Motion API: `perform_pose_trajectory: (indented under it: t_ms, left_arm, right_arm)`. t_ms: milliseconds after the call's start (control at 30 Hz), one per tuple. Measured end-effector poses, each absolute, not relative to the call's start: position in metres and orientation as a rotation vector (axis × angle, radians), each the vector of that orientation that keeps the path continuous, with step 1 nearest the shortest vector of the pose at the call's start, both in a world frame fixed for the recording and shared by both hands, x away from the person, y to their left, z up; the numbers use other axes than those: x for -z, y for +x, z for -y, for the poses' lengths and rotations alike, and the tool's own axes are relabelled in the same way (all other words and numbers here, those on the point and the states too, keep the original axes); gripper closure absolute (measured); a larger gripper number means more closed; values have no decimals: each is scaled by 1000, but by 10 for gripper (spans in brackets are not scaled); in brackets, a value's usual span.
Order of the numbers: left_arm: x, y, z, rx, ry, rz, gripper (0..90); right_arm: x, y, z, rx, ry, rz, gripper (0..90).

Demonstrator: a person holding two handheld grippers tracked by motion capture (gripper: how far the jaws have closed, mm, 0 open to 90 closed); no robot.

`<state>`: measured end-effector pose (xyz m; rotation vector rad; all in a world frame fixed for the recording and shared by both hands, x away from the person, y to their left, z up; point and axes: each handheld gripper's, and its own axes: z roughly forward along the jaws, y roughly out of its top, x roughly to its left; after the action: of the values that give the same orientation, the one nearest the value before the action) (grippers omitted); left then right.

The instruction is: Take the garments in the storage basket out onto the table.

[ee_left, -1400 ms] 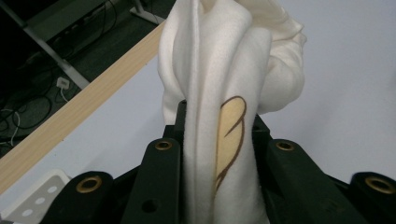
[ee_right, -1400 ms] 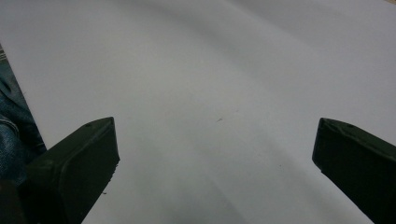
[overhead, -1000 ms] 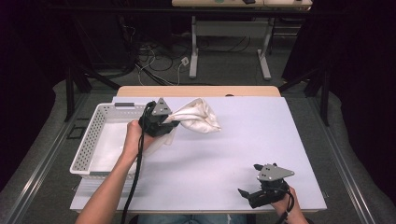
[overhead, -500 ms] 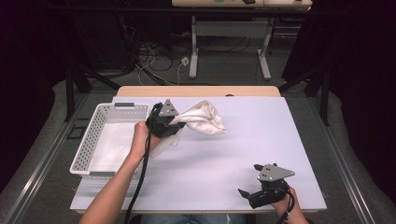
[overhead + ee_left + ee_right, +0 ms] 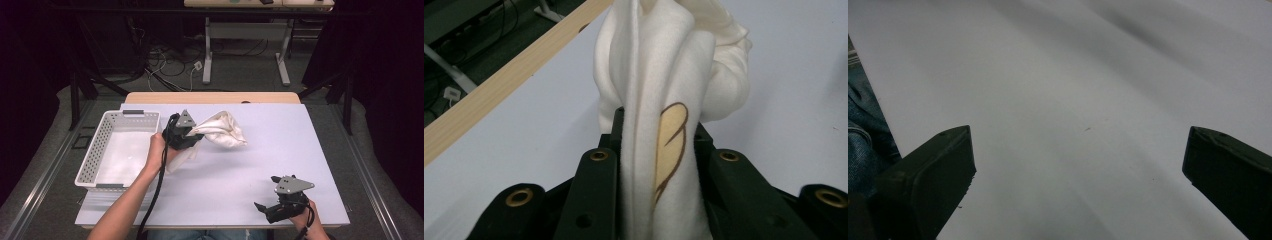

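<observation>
A cream-white cloth with a brown and tan printed shape is bunched between the jaws of my left gripper, which is shut on it just right of the basket. Most of the cloth hangs to the right of the gripper over the white table, and a fold droops under the hand. In the left gripper view the cloth rises from between the black jaws. My right gripper rests at the table's front right, open, with bare table between its fingertips.
A white perforated basket stands at the table's left, holding nothing visible. The table's wooden far edge runs behind the cloth. Desk legs and cables lie on the floor beyond. Blue jeans show past the table's near edge.
My left gripper has carried the cloth slightly right and lower, towards the table. The right gripper has stayed put.
</observation>
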<state>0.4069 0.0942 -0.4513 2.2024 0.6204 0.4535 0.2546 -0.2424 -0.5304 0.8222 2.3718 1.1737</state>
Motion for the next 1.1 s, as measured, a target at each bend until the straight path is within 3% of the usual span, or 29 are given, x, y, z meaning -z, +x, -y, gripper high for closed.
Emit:
perform_pose_trajectory:
  t_ms: [1100]
  left_arm:
    - [500, 427, -73, -368, 2222, -742, 735]
  right_arm:
    - [529, 254, 244, -1162, 799, -2380, 1]
